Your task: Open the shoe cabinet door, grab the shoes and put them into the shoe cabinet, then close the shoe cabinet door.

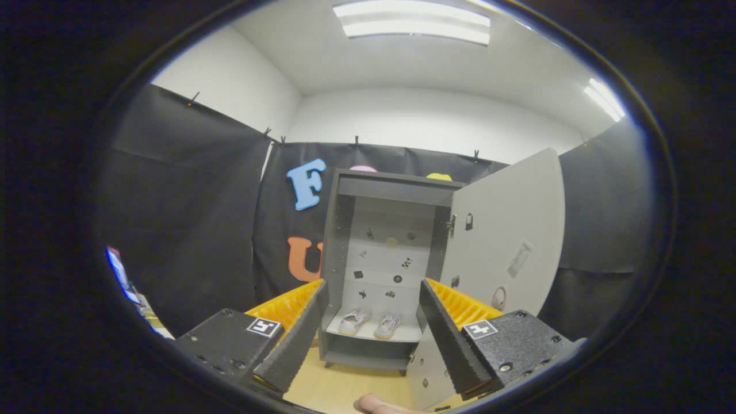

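A dark grey shoe cabinet (339, 241) stands on the floor against the booth wall, straight ahead of my fingers. Its pale door (506, 230) is swung wide open to the right. A pair of white shoes (371, 324) sits side by side on the cabinet's bottom shelf, toes toward me. My gripper (374, 313) is open, held back from the cabinet with nothing between its fingers; the shoes show in the gap beyond them. A fingertip of the person's hand (376, 404) shows just below the fingers.
The light wooden floor (345, 388) runs from the cabinet's feet toward me. The open door's lower edge (425, 374) reaches close to my right finger. Black cloth walls close the booth on the left, back and right.
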The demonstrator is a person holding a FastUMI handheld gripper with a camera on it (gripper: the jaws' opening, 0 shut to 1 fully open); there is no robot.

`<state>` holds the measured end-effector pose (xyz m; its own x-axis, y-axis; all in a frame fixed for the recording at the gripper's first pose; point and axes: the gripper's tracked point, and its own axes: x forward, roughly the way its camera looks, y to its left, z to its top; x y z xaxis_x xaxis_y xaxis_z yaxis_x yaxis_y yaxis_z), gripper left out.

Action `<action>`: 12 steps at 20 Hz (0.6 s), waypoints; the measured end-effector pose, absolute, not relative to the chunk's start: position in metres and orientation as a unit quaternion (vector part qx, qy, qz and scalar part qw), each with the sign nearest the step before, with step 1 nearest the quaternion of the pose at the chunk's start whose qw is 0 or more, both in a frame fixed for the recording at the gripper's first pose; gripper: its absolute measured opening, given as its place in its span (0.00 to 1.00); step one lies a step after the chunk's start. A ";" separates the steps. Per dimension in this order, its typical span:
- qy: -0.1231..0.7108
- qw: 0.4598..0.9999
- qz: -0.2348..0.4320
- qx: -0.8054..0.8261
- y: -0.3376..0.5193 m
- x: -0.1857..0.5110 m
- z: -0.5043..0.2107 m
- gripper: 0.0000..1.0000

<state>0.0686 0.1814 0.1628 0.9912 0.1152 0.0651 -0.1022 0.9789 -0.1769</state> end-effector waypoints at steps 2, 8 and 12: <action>-0.042 0.995 0.048 -0.078 0.148 0.048 0.167 1.00; -0.068 0.993 -0.014 -0.099 0.033 0.010 0.180 1.00; -0.052 0.994 -0.044 -0.091 -0.023 0.011 0.168 1.00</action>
<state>0.0107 -0.0235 0.1681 0.9907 -0.0787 0.1113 0.0976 0.9795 -0.1760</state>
